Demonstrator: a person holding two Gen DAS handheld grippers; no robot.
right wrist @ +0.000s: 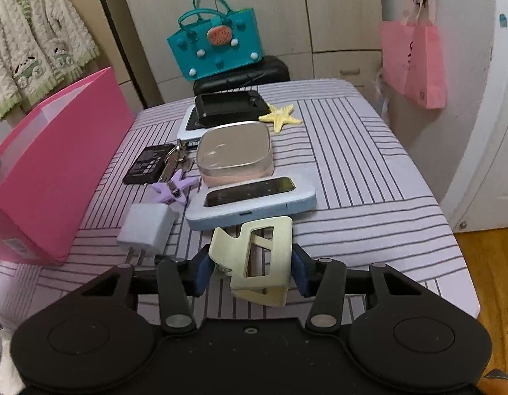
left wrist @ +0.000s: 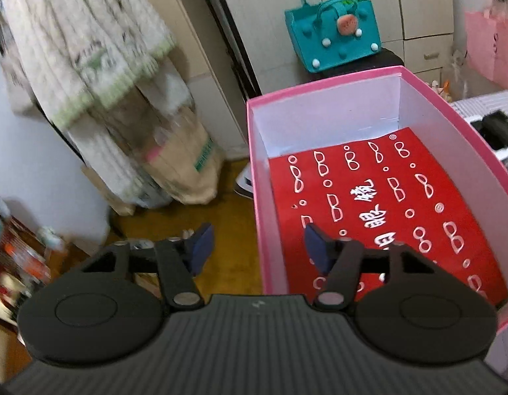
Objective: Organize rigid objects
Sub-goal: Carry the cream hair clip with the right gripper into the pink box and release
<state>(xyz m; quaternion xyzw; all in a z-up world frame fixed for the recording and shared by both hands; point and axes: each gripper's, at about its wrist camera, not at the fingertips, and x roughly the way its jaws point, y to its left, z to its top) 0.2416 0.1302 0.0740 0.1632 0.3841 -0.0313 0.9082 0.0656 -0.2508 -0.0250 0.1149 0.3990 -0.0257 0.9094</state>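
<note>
Right wrist view: cream hair claw (right wrist: 257, 256) clamped between right hand-held gripper (right wrist: 250, 271) pads.

Pink box (left wrist: 418, 75), red sheet with white glasses print (left wrist: 385, 217), cream hair claw (right wrist: 260, 256), lilac striped cloth (right wrist: 352, 151)

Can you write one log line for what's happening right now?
right tongs: shut on cream hair claw | left tongs: open, empty | pink box: holds red card
</note>
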